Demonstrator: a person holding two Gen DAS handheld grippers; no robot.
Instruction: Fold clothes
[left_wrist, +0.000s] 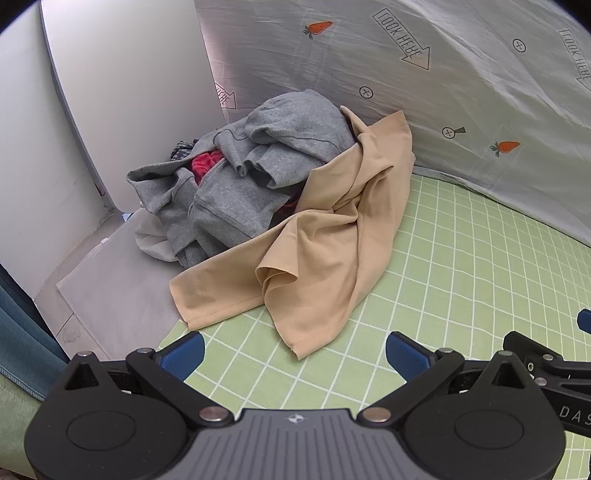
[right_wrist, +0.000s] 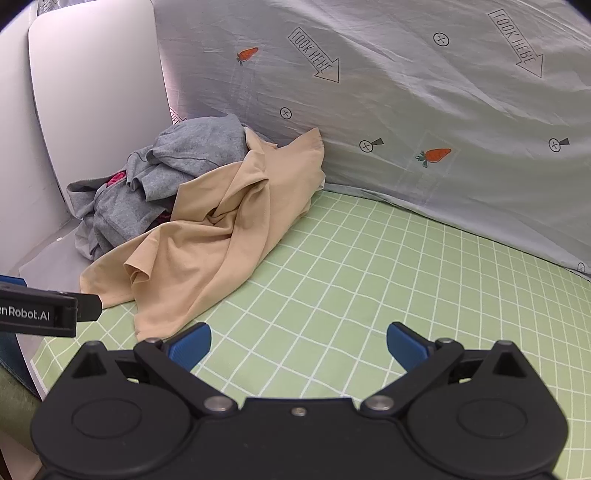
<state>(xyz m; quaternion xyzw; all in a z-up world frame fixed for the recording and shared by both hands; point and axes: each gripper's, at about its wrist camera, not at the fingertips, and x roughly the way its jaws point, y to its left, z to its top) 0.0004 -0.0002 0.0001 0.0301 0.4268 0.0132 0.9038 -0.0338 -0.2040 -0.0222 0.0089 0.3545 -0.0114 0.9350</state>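
Left wrist view: my left gripper (left_wrist: 293, 356) hangs fully open and empty above the green checked surface (left_wrist: 461, 258). The beige garment (left_wrist: 325, 236) lies just ahead, its long axis running from the near hem up and right toward the printed sheet (left_wrist: 443, 92). Behind it sits a grey sweatshirt (left_wrist: 258, 166).

Right wrist view: my right gripper (right_wrist: 299, 345), equally wide and empty, sees the beige garment (right_wrist: 221, 229) ahead-left; the left gripper looks nearer. Nothing blocks either approach.

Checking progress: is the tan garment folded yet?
Not folded. The tan garment lies crumpled, draped over the pile's edge onto the green sheet.
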